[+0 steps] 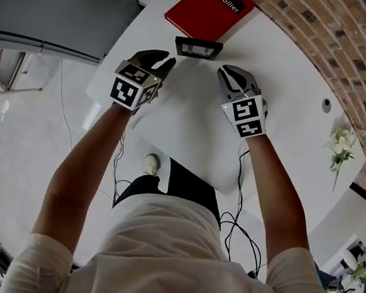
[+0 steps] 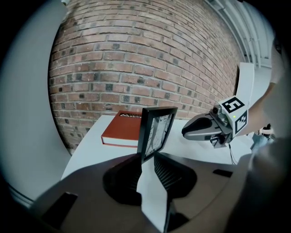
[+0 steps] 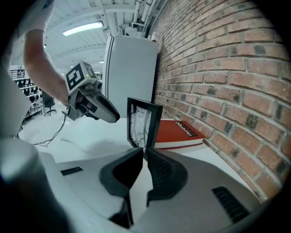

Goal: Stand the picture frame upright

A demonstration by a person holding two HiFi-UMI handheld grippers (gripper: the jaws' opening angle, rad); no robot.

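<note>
Jaws on the left hand-held gripper (image 1: 164, 62) stand apart, empty; those of the right hand-held gripper (image 1: 225, 72) are narrowly parted, also empty. Between their tips, upper centre, the small black rectangular picture frame (image 1: 198, 48) stands upright on the white counter (image 1: 187, 122). Just behind lies a red hardcover book (image 1: 211, 7).

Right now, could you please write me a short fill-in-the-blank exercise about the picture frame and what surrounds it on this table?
The picture frame stands ___ on the white table.
Beyond it, nearer the wall, lies a ___ book.
That wall is built of ___.
Missing words: upright, red, brick.
</note>
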